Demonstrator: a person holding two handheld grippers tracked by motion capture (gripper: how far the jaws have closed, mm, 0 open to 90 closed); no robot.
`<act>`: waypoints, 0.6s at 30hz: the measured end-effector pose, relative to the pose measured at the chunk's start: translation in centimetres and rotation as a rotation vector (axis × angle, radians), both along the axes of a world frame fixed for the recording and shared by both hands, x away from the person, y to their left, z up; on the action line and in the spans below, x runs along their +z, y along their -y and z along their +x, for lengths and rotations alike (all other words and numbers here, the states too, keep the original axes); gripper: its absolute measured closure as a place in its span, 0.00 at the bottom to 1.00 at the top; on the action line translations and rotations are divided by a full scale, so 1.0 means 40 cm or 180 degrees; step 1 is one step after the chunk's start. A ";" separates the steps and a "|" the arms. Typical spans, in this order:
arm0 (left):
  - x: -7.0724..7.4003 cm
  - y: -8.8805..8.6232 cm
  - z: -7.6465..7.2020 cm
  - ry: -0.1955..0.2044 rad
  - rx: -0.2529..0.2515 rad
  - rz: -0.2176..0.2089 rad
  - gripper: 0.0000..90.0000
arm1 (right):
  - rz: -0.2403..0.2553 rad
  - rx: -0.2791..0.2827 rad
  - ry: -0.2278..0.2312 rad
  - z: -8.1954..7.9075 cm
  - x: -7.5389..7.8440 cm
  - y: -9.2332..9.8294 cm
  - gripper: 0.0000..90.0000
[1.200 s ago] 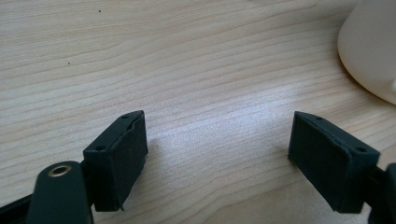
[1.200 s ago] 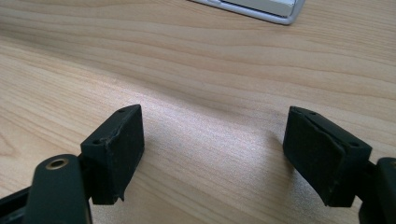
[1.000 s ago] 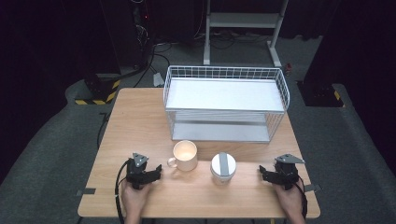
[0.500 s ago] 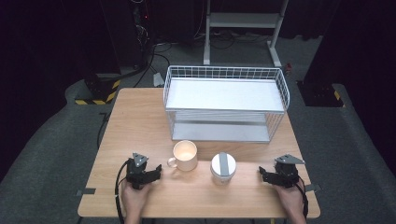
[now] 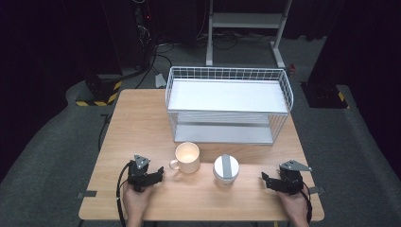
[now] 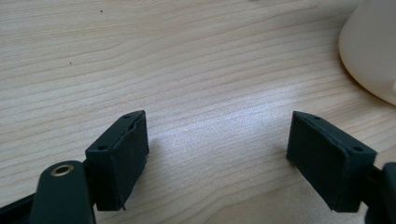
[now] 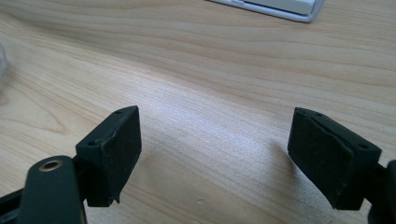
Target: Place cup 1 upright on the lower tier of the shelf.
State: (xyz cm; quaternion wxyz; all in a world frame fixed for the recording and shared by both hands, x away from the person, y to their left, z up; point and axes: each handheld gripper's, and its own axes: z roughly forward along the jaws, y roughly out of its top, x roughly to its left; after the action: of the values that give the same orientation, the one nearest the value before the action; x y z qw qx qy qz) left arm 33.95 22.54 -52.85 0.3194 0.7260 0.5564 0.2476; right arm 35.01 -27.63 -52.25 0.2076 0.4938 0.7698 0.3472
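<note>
1. The left claw (image 5: 158, 172) rests on the near left part of the wooden surface (image 5: 142, 123), held by a hand (image 5: 137, 201). Its jaws stand apart with nothing between them; in the left gripper view only bare wood lies between the pads (image 6: 123, 158).
2. Just right of that claw stands a cream mug (image 5: 187, 157), upright, handle turned toward the near left. Its inside looks pale and brightly lit; what it contains I cannot tell. Its curved wall (image 6: 369, 51) shows at the far right of the left gripper view, apart from the jaws.
3. Right of the mug, near but not touching, stands a white lidded cup (image 5: 226, 169) with a grey strip across its top. Its lid hides what is inside.
4. Beyond both, across the far middle, sits a white wire basket rack (image 5: 283, 85) with two tiers; both shelves look bare.
5. The right claw (image 5: 265, 178) rests at the near right, pointing left toward the lidded cup and well apart from it. Its jaws have just been opening, are wide and hold nothing (image 7: 109, 149).
</note>
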 end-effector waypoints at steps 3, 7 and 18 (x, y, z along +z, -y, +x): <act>0.000 0.000 0.000 -0.0006 -0.0004 0.0002 0.23 | 0.0038 0.0005 0.0044 -0.010 0.002 0.000 0.20; 0.000 0.000 0.000 0.0001 0.0002 0.0003 0.23 | 0.0105 0.0024 0.0061 -0.025 0.006 -0.002 0.20; 0.000 0.000 0.000 0.0000 0.0002 0.0005 0.23 | 0.0208 0.0149 0.0113 -0.053 0.014 -0.008 0.20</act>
State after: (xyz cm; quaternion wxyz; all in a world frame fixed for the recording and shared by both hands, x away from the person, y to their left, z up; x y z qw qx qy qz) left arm 33.95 22.55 -52.84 0.3188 0.7261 0.5564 0.2482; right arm 32.87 -27.31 -51.68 0.1969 0.4759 0.7656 0.3856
